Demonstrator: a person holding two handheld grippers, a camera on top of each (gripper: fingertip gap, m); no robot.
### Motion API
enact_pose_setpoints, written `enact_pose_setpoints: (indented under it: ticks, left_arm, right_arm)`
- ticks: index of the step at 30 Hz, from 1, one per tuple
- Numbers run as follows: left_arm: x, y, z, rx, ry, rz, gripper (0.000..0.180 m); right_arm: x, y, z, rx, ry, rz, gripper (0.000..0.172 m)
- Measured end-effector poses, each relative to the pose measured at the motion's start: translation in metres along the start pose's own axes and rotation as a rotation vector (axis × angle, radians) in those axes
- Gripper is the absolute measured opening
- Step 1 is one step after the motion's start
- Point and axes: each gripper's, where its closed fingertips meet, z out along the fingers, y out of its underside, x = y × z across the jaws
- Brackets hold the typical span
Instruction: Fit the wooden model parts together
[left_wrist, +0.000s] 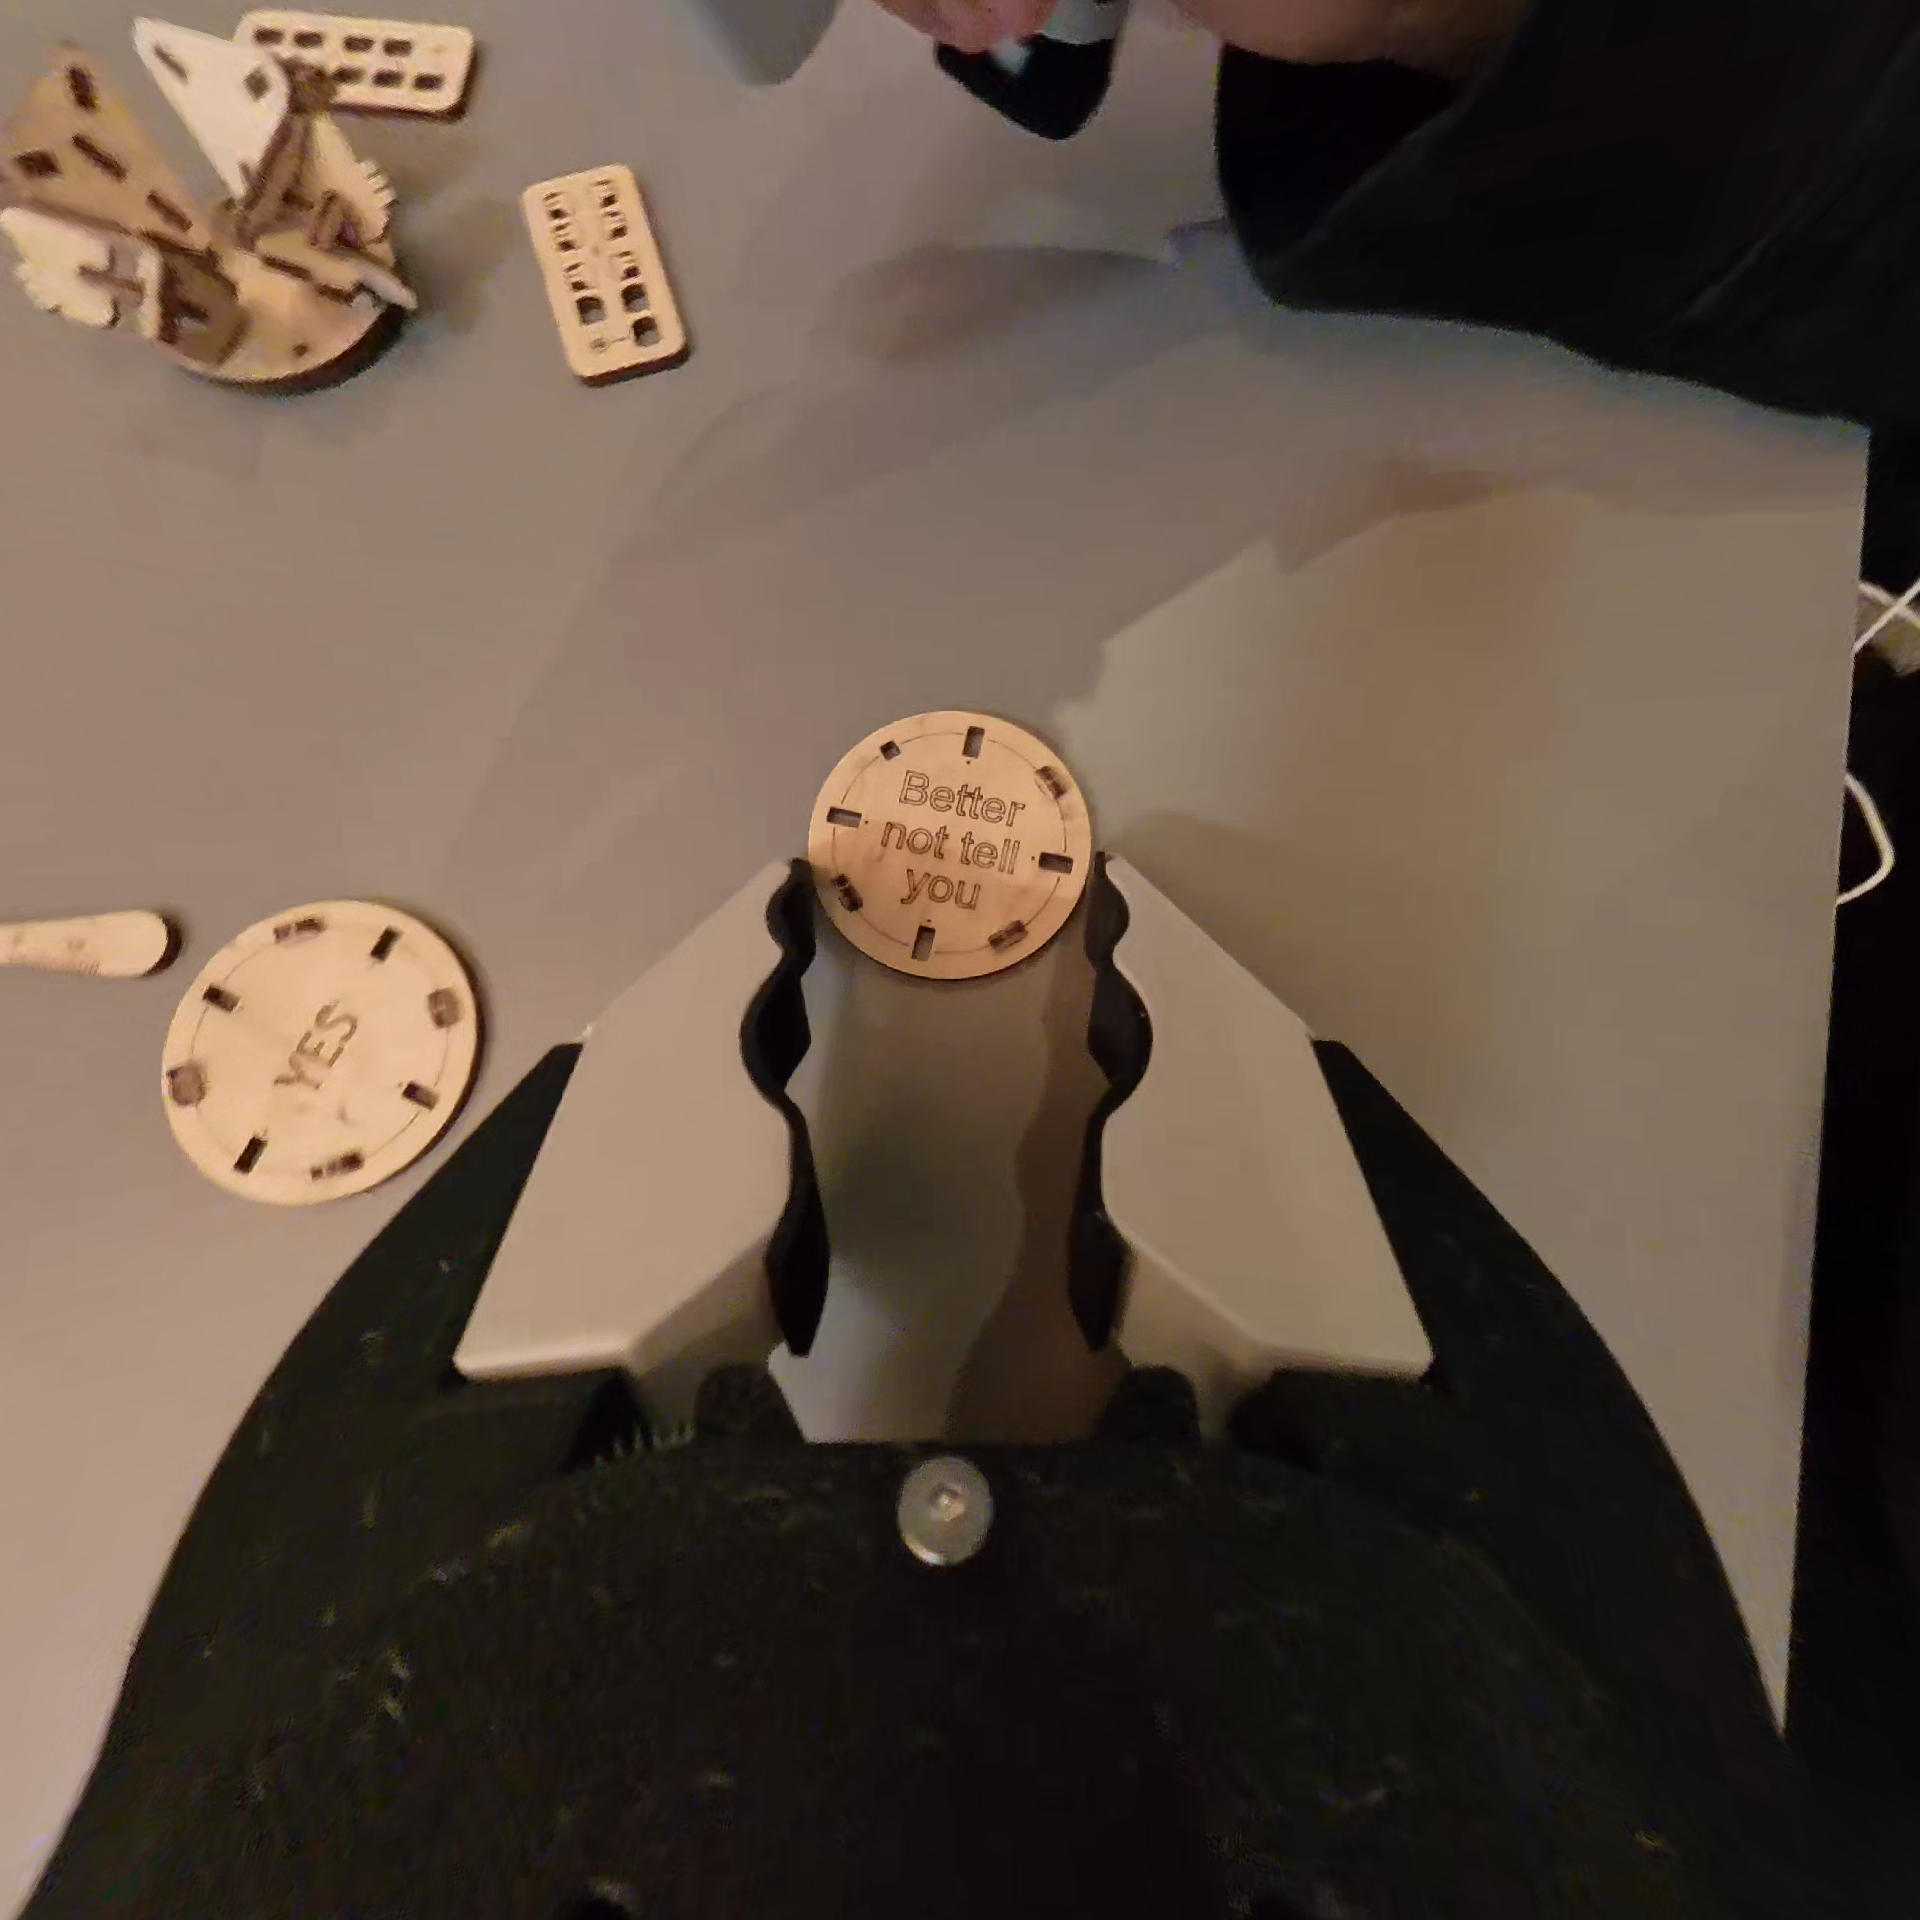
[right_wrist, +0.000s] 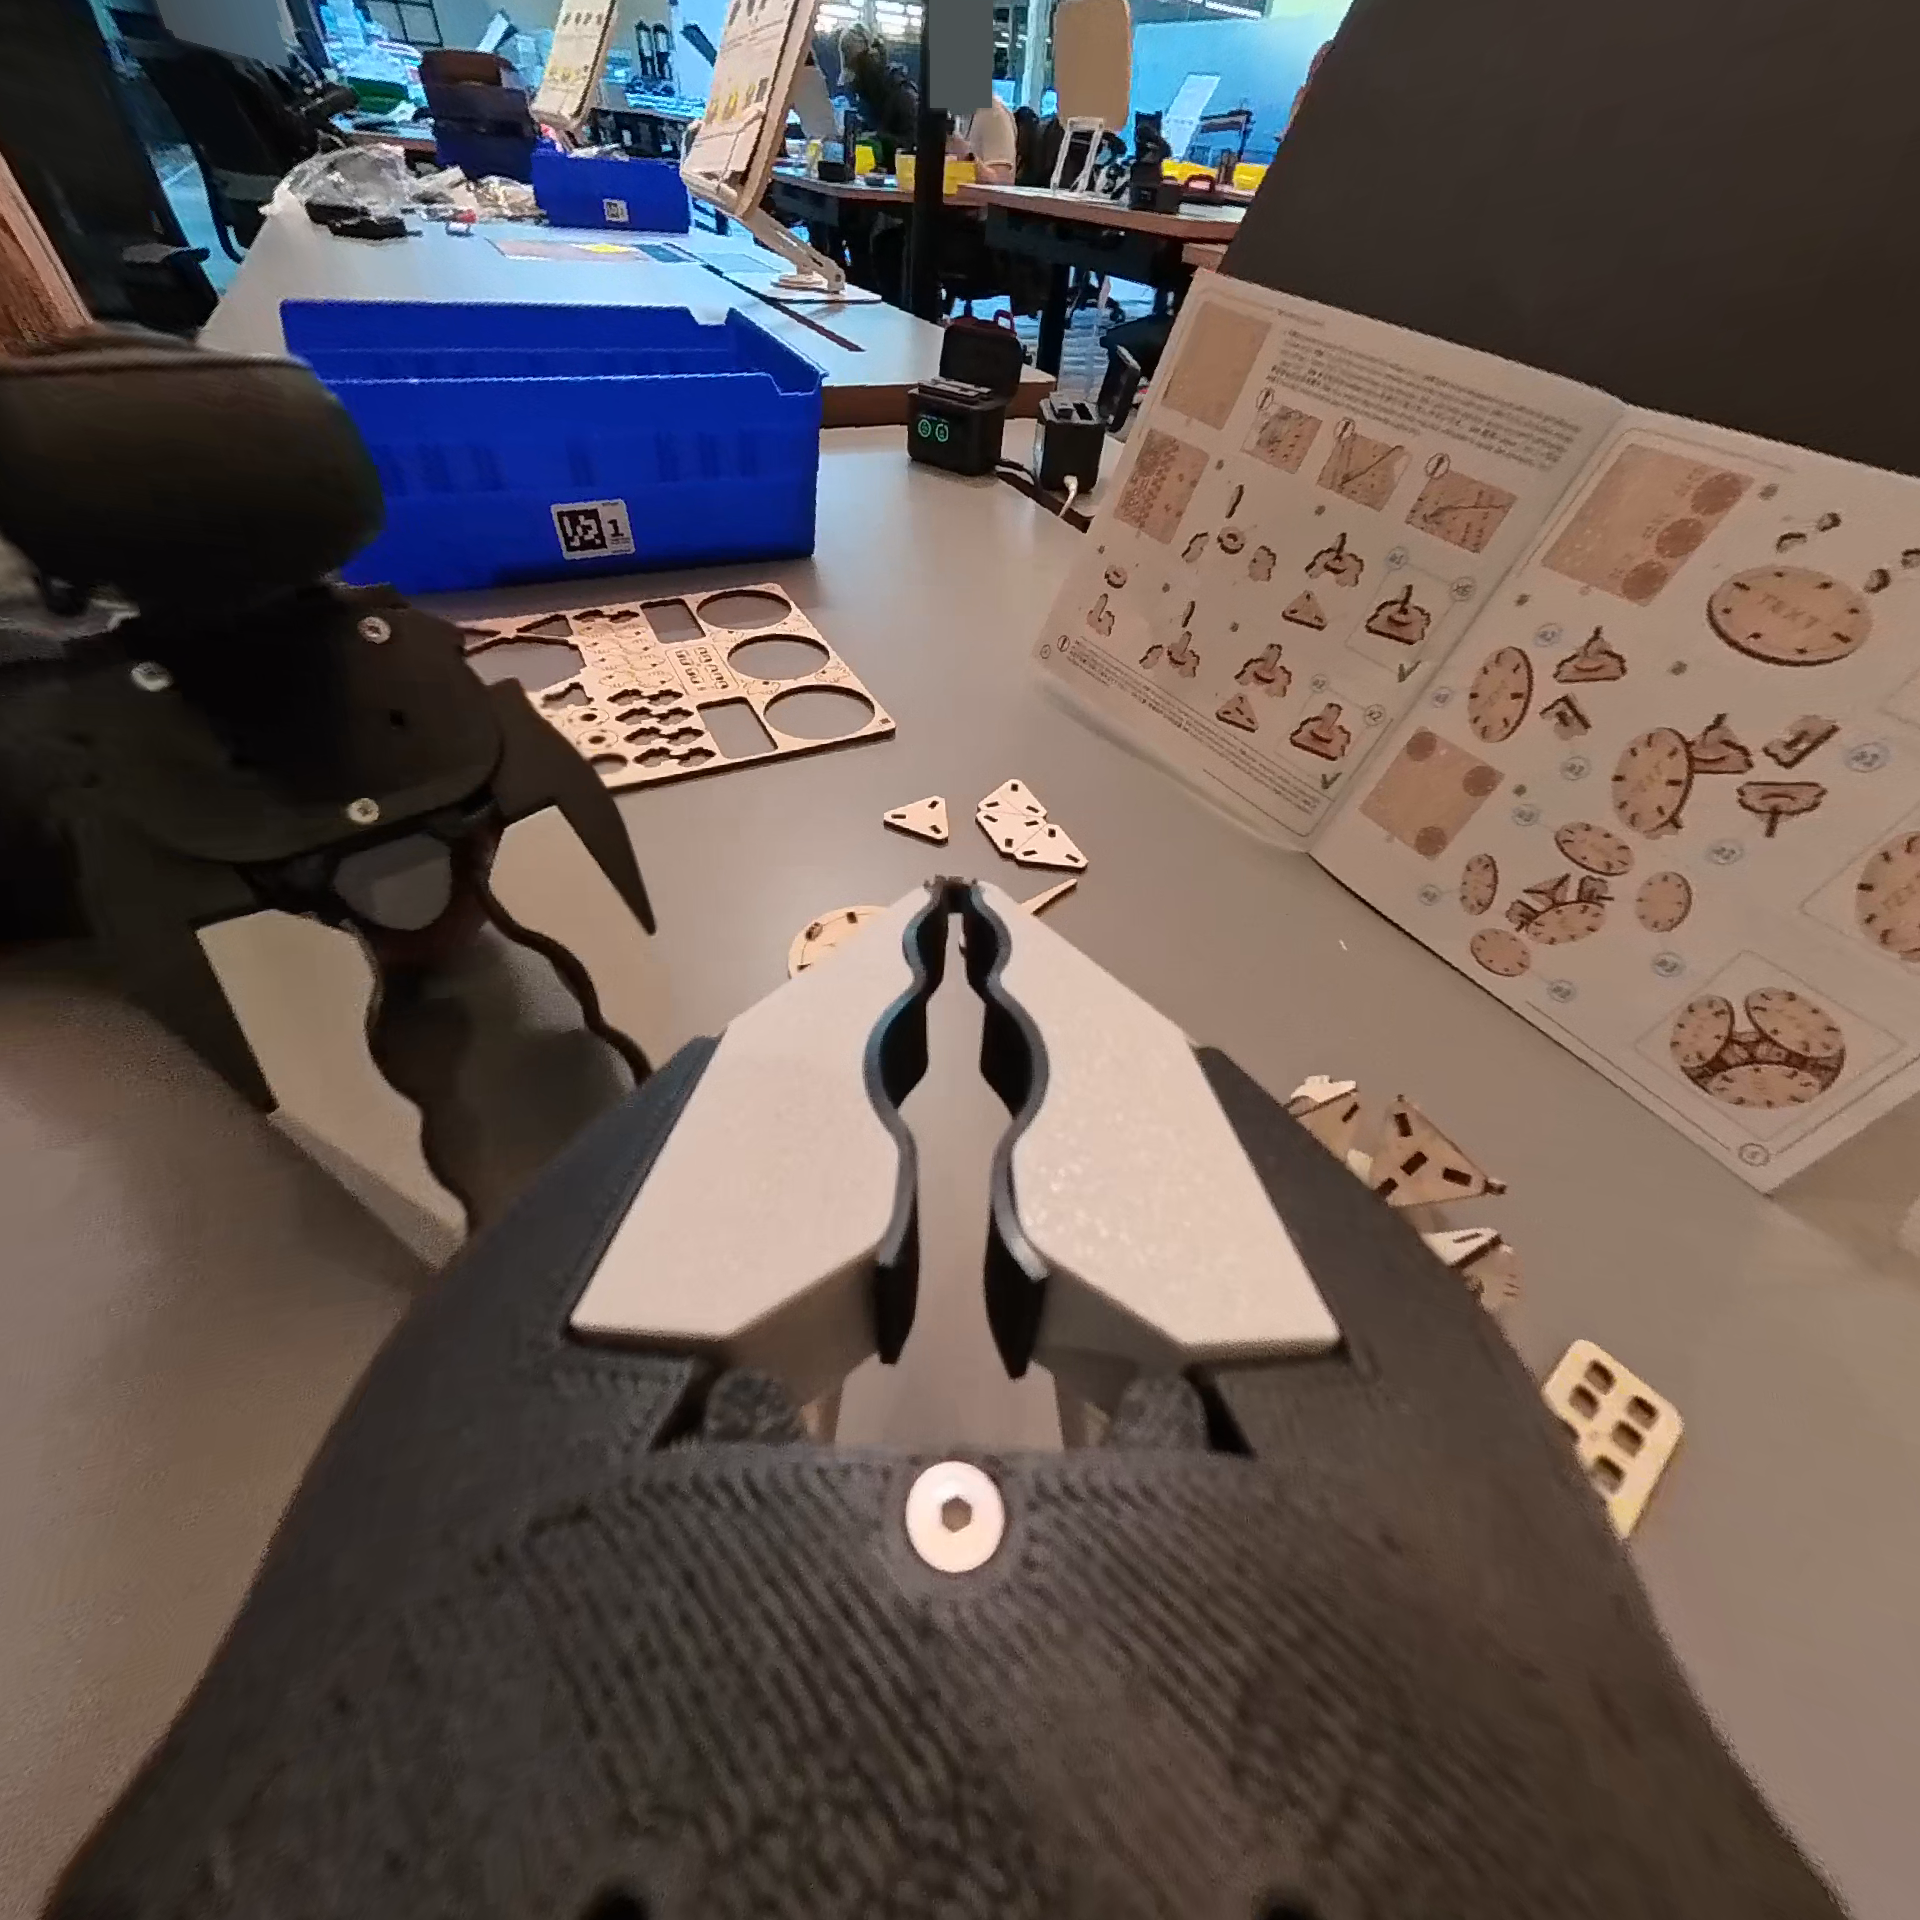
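Note:
In the left wrist view my left gripper (left_wrist: 948, 868) points down at the grey table (left_wrist: 1351, 727). Its two black pads (left_wrist: 795, 914) sit against opposite edges of a round wooden disc (left_wrist: 951, 842) with slots round its rim and engraved writing. A second slotted disc (left_wrist: 322, 1049) lies to the left. My right gripper (right_wrist: 951, 888) is shut, its tips pressed together above the table; it also shows at the top of the left wrist view (left_wrist: 1023, 73). The left gripper shows at the left of the right wrist view (right_wrist: 520, 1122), where the disc is hidden.
A part-built wooden model (left_wrist: 197, 229), two slotted rectangles (left_wrist: 605, 275) and a stick (left_wrist: 83, 943) lie to the left. A blue bin (right_wrist: 551, 457), a cut-out wooden sheet (right_wrist: 707, 675), triangular pieces (right_wrist: 1023, 821) and an open instruction booklet (right_wrist: 1455, 675) lie beyond the right gripper. The table edge (left_wrist: 1839, 935) is close on the right. My right fingertips sit around 15 cm from my left ones. From the left gripper's tips to the stick (left_wrist: 83, 943) is close to 12 cm.

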Motion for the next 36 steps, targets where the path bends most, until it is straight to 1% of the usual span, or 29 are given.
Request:
enact_pose_setpoints:
  ticks: [4, 8, 10, 12, 14, 17, 21, 23, 26, 27, 29, 31, 34, 35, 36]
  left_arm:
    - [-0.006, -0.002, -0.005, 0.032, 0.009, -0.063, 0.051]
    - [-0.014, -0.012, -0.016, 0.122, -0.031, -0.067, 0.052]
    - [-0.015, -0.009, -0.016, 0.115, -0.014, -0.092, 0.051]
    - [-0.015, -0.003, -0.014, 0.076, 0.000, -0.111, 0.052]
    - [-0.016, -0.001, -0.013, 0.067, -0.003, -0.115, 0.052]
    - [-0.019, 0.001, -0.013, 0.059, -0.009, -0.147, 0.049]
    - [-0.020, 0.003, -0.013, 0.058, 0.048, -0.230, 0.051]
    - [-0.020, 0.002, -0.013, 0.063, 0.064, -0.242, 0.051]
    - [-0.018, 0.003, -0.012, 0.054, 0.057, -0.219, 0.050]
    - [-0.018, 0.003, -0.012, 0.053, 0.053, -0.215, 0.050]
    - [-0.015, 0.002, -0.012, 0.056, 0.067, -0.222, 0.050]
    - [-0.004, 0.000, -0.013, 0.072, 0.131, -0.256, 0.050]
    - [0.018, -0.006, -0.015, 0.104, 0.254, -0.298, 0.052]
    - [0.024, -0.008, -0.015, 0.112, 0.279, -0.299, 0.053]
    - [0.026, -0.008, -0.015, 0.117, 0.269, -0.295, 0.058]
  right_arm:
    - [-0.003, 0.007, 0.002, -0.045, -0.042, 0.078, 0.000]
    - [-0.012, 0.040, 0.009, -0.221, -0.147, 0.244, 0.001]
    - [-0.014, 0.053, 0.010, -0.274, -0.174, 0.309, 0.000]
    - [-0.016, 0.061, 0.009, -0.303, -0.190, 0.353, 0.000]
    - [-0.017, 0.062, 0.008, -0.293, -0.197, 0.404, 0.000]
    - [-0.018, 0.054, 0.007, -0.227, -0.223, 0.515, 0.000]
    - [-0.021, 0.042, 0.005, -0.151, -0.280, 0.623, 0.000]
    - [-0.022, 0.039, 0.004, -0.130, -0.298, 0.644, 0.000]
    - [-0.021, 0.040, 0.004, -0.137, -0.264, 0.637, 0.000]
    - [-0.024, 0.043, 0.003, -0.156, -0.255, 0.634, 0.000]
    - [-0.035, 0.057, 0.002, -0.247, -0.232, 0.635, 0.000]
    - [-0.050, 0.073, -0.002, -0.368, -0.218, 0.627, 0.000]
    - [-0.062, 0.092, -0.011, -0.557, -0.153, 0.522, 0.000]
    - [-0.063, 0.096, -0.014, -0.619, -0.127, 0.469, 0.000]
    - [-0.065, 0.098, -0.018, -0.673, -0.108, 0.417, 0.000]
